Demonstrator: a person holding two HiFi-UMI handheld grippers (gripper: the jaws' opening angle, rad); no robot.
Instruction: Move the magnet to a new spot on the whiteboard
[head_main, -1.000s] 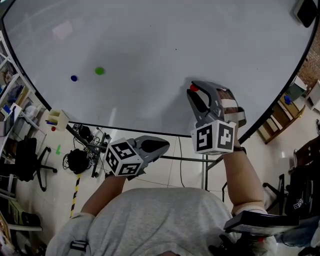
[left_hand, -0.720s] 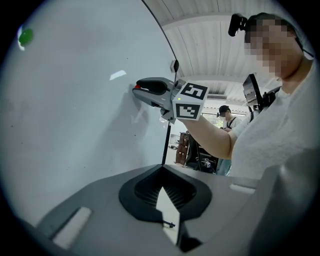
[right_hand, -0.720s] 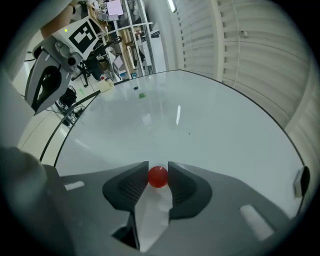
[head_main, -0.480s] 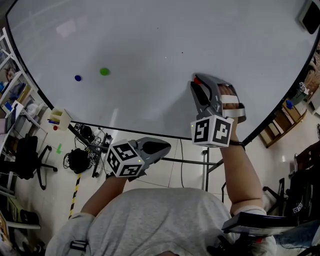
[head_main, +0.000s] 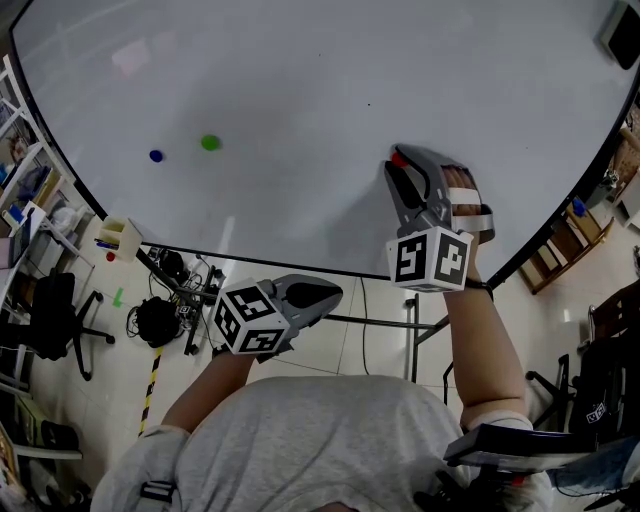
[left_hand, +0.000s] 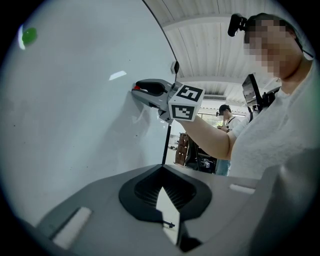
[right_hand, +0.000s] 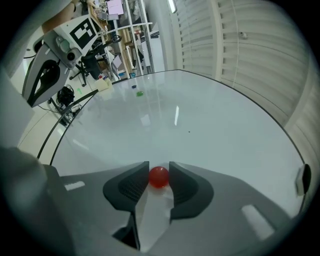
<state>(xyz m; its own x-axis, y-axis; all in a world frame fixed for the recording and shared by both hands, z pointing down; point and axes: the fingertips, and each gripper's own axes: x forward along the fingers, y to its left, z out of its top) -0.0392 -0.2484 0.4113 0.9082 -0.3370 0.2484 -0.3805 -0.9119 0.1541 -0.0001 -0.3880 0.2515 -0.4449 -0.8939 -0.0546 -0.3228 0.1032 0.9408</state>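
Nearest the person, the left gripper (head_main: 318, 293) hangs off the board, just below the lower edge of the whiteboard (head_main: 300, 70). Its jaws are closed together with nothing between them. Further on, the right gripper (head_main: 398, 170) is up against the board's lower right part, a little above the lower edge. Its jaws are clamped on the small red magnet (right_hand: 159, 177), one pad on each side. The magnet is right at the board surface; whether it touches cannot be told. Farther off, toward the left edge, sit a green magnet (head_main: 210, 143) and a blue magnet (head_main: 156, 156), well apart from the red one. As I judge it, the grasp is done; what is left is taking the magnet to a fresh spot, seating it on the board and letting go.
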